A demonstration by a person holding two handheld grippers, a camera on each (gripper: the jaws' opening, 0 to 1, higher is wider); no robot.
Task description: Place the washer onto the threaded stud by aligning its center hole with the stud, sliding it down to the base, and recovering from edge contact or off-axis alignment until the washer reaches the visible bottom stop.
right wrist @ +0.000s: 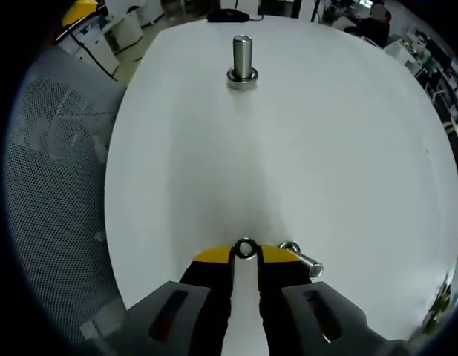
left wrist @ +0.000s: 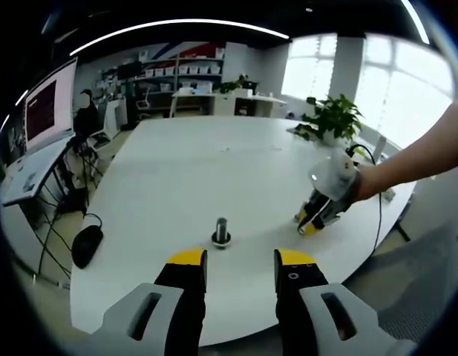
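Stud (right wrist: 242,57) upright on the table (right wrist: 325,163), well ahead of my right claw (right wrist: 246,254). Washer (right wrist: 246,248) at its tips, bolt (right wrist: 303,259) just right of them. My left claw (left wrist: 240,267) near the stud; plant (left wrist: 334,119) beyond.

Shiny metal stud (right wrist: 243,56) and washer (right wrist: 246,248); matt white table (right wrist: 325,148).

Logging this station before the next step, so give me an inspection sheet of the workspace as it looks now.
Surface: white table, bare around the stud.
Job's things: stud upright on its base; washer at the right tool's tips.
Clutter: bolt lying beside the right tool; plant at the far edge.
Grippers: left tool open, facing the stud; right tool shut on the washer.
Cables: one runs from a black mouse off the table edge.
Surroundings: mesh chair, screen, shelves, windows.
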